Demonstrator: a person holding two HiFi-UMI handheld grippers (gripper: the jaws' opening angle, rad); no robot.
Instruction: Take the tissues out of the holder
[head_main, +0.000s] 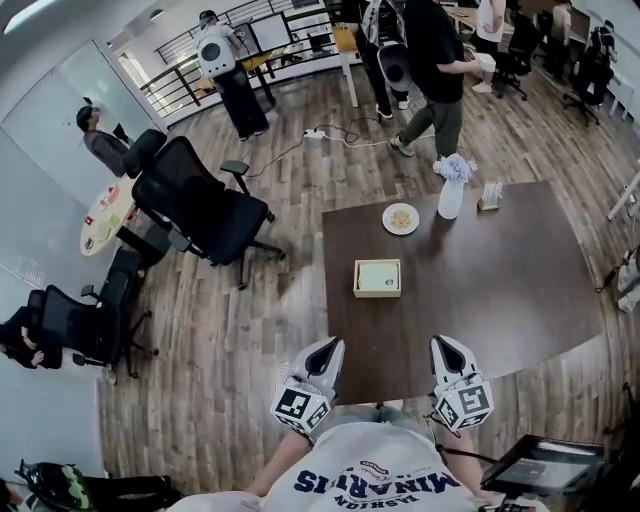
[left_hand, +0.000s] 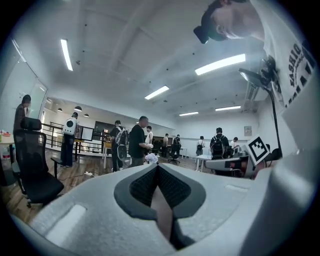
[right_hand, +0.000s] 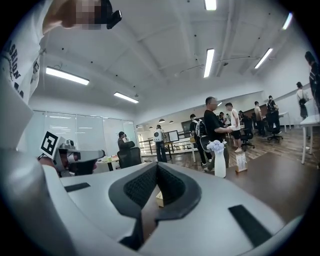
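Wood floor, black office chairs

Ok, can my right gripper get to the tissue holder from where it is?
Probably yes. The right gripper hangs over the near edge of the table, with only bare tabletop between it and the tissue holder; the plate and vase stand beyond. Its jaws are together, so they would need opening.

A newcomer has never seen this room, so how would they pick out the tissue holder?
Find the big dark brown table. Near its middle, apart from the round white plate and white vase of flowers at the far edge, sits the light wooden tissue holder. It alone is a square box, with pale tissue showing inside.
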